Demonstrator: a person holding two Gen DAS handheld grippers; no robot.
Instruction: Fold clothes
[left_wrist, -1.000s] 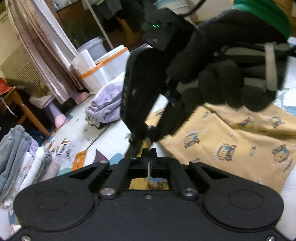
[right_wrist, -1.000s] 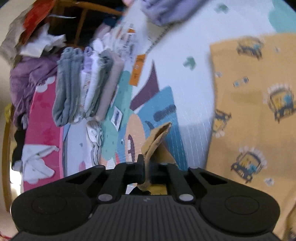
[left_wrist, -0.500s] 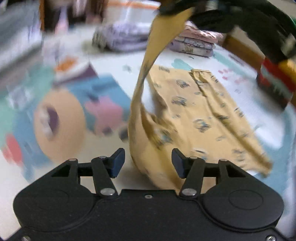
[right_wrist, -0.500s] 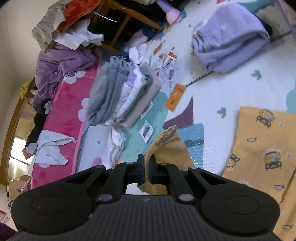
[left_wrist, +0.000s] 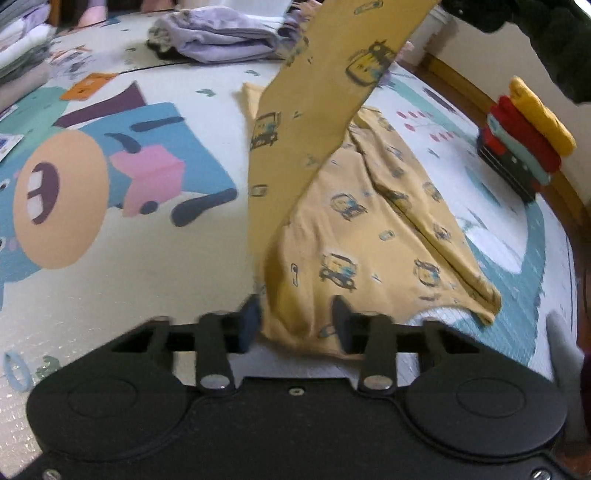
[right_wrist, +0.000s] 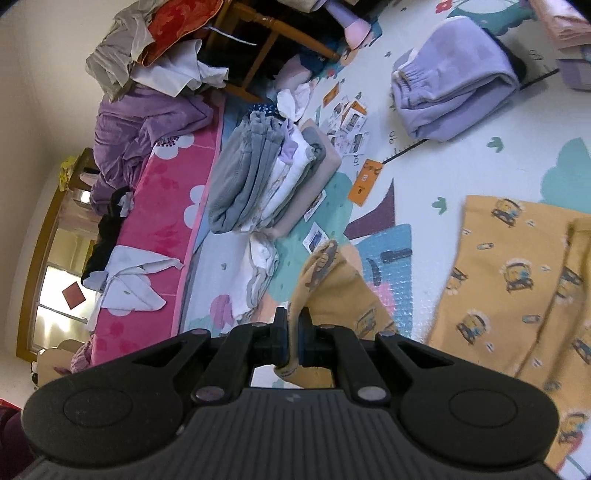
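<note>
A yellow garment with a bus print (left_wrist: 369, 206) lies partly spread on the play mat (left_wrist: 110, 258). One strip of it is lifted up toward the top of the left wrist view. My left gripper (left_wrist: 293, 321) is open, its jaws on either side of the garment's near bunched edge. My right gripper (right_wrist: 290, 332) is shut on a corner of the yellow garment (right_wrist: 332, 284) and holds it above the mat. The rest of the garment (right_wrist: 517, 280) lies flat at the right of the right wrist view.
Folded purple trousers (right_wrist: 454, 81) lie on the mat. A pile of grey and white folded clothes (right_wrist: 266, 177) sits beside a pink mattress (right_wrist: 155, 206). A red and yellow stack (left_wrist: 524, 136) stands by the wooden edge. Cards (right_wrist: 365, 181) are scattered on the mat.
My left gripper opened and came down to the garment's near edge. My right gripper rose, lifting its corner higher, so a strip of the garment now hangs taut.
</note>
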